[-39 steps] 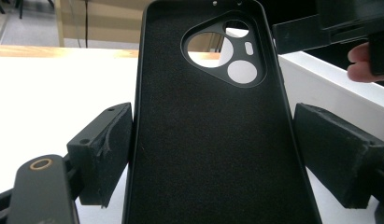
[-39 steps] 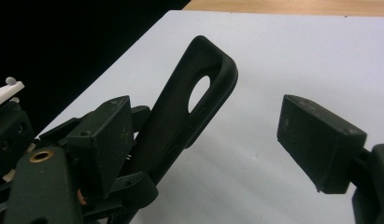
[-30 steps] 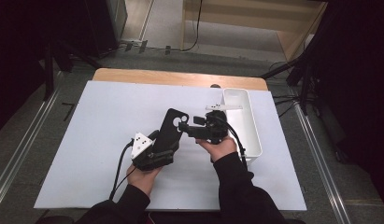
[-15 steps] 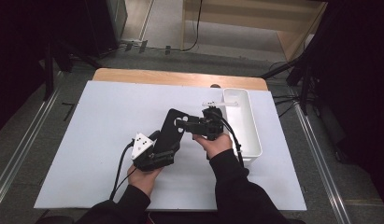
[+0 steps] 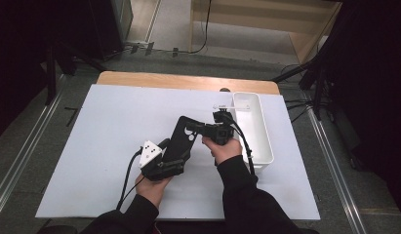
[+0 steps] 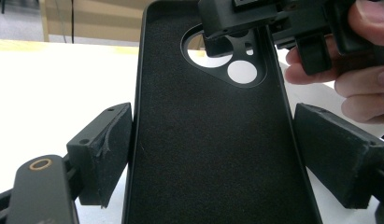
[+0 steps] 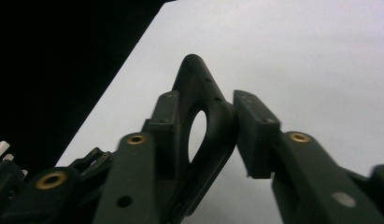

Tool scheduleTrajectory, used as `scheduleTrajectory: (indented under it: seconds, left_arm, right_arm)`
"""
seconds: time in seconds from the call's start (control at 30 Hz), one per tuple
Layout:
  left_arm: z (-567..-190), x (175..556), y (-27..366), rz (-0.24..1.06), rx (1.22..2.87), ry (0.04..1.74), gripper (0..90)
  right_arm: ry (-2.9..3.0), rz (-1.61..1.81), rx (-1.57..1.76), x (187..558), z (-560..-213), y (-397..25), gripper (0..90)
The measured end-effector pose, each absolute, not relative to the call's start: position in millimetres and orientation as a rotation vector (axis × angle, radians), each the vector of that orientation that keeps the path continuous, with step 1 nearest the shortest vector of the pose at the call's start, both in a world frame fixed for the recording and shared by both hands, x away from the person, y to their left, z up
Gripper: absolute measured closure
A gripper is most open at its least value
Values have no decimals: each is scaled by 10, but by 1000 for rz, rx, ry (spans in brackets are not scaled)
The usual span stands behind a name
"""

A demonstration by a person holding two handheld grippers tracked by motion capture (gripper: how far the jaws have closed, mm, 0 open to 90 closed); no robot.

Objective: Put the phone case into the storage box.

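- High view first: compared with a second ago, your right gripper (image 5: 208, 130) has slid a little toward 9 o'clock along the top of the phone case (image 5: 181, 141), and your right hand (image 5: 226, 147) has followed it; half a second ago it was already nearly where it is now.
- Your left gripper (image 5: 170, 155) and left hand (image 5: 153, 184) sit where they were a second ago, near the middle of the white mat (image 5: 115, 117), and the case has kept its tilt.
- The white bin (image 5: 259, 131) at 3 o'clock of your right hand has not moved.
- The case is held off the mat between the two grippers. Its long axis runs from about 7 o'clock up to 1 o'clock in the high view, with the camera cutout (image 6: 229, 63) at the far, 1 o'clock end.
- Left gripper view: the soft inner face of the case looks at the camera. The left pad touches the case's edge, while the right pad stands just beside its other edge with a thin gap, so you cannot tell whether this gripper is clamped.
- Right gripper view: your right gripper (image 7: 227, 126) is clenched on the case's cutout end, one jaw on each face, with the cutout opening showing between them.
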State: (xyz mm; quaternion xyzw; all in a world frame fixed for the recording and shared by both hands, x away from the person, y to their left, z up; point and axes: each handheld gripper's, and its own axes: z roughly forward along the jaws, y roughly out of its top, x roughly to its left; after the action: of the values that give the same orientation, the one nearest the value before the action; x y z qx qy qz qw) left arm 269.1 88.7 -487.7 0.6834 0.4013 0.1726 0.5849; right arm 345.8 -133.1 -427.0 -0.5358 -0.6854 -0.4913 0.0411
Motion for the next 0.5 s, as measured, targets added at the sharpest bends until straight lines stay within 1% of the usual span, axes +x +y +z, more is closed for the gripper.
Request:
scheduleTrajectory:
  seconds: [0.03,0.07,0.17,0.2,0.5]
  left_arm:
    - [-4878,2689,884,401,1597,931,142]
    - [-4879,2686,880,402,1600,931,141]
    - [-4884,2671,871,411,1600,921,141]
    - [-4884,2670,871,412,1596,916,141]
    - [-4878,2661,870,423,1592,906,138]
  right_arm:
    - [-2089,-1499,-1647,3461,-4270,-1337,640]
    - [-2083,-1492,-1645,3465,-4272,-1342,674]
    - [-2073,-1491,-1649,3463,-4263,-1359,718]
    - [-2077,-1491,-1651,3464,-4261,-1362,759]
    - [-2051,-1487,-1655,3465,-4257,-1384,765]
